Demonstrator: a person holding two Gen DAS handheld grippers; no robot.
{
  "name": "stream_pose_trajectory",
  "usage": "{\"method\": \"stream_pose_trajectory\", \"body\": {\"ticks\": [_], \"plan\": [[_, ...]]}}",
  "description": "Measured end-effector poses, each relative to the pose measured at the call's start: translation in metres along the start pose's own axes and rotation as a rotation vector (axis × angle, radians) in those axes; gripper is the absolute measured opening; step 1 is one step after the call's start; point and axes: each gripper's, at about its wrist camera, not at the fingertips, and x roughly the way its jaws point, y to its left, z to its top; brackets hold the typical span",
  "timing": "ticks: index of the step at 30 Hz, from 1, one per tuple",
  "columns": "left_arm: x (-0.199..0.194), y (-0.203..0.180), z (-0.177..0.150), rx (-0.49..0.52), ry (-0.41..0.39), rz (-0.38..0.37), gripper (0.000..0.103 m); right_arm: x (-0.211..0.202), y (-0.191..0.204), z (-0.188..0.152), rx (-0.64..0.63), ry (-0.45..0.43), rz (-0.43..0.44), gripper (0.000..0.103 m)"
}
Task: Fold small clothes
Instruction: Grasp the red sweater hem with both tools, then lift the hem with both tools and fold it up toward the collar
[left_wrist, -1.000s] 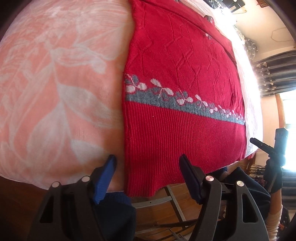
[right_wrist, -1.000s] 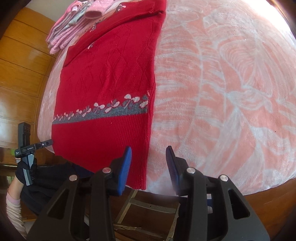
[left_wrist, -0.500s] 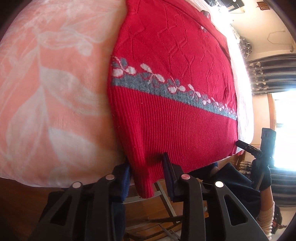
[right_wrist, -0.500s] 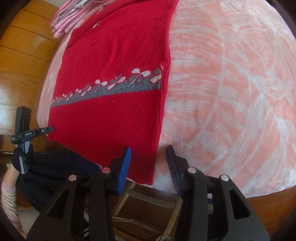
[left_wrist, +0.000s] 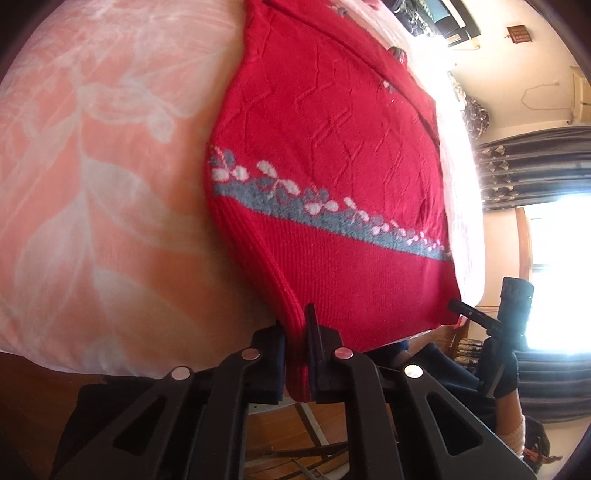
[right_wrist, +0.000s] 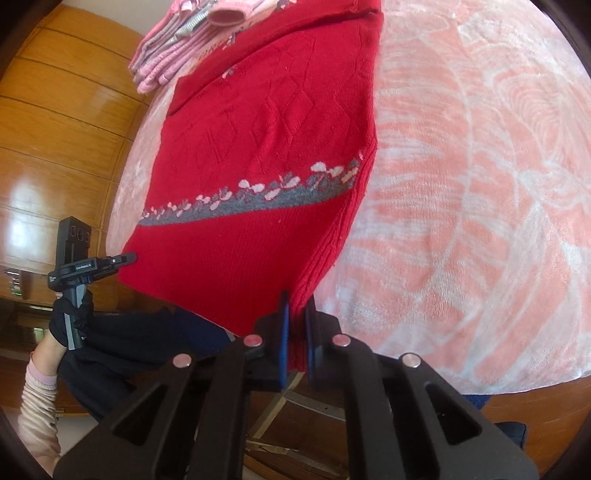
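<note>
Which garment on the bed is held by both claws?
The red sweater, held at its two hem corners; the folded pink clothes lie untouched at its far end.

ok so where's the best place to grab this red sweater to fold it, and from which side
Take the red sweater by the two corners of its ribbed hem, coming from the near bed edge where the hem hangs over. Both tongs are already shut there: left tongs on one corner, right tongs on the other. The hem reads as the straightest, firmest edge.

Red sweater (left_wrist: 332, 147) (grey-and-white flower band) on peach leaf-print blanket (left_wrist: 92, 184).
</note>
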Motion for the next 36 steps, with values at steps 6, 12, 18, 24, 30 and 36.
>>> {"method": "stream_pose_trajectory", "body": {"ticks": [6,12,18,24,30,36], "plan": [[-0.021,-0.030,0.023,0.017,-0.092,-0.070,0.009,-0.026,0.005,0.017,0.058,-0.083,0.068,0.005],[-0.035,-0.049,0.052,0.015,-0.192,-0.053,0.009,-0.048,0.005,0.057,0.141,-0.168,0.105,0.005],[-0.043,-0.051,0.095,-0.016,-0.265,0.002,0.009,-0.053,0.000,0.106,0.205,-0.219,0.076,0.005],[-0.029,-0.046,0.134,-0.048,-0.288,0.072,0.009,-0.042,0.000,0.150,0.243,-0.221,0.036,0.005],[-0.011,-0.042,0.163,-0.060,-0.302,0.119,0.009,-0.027,-0.011,0.187,0.279,-0.228,-0.009,0.005],[0.007,-0.027,0.196,-0.083,-0.293,0.136,0.012,-0.005,-0.040,0.214,0.327,-0.206,-0.045,0.005]]}}
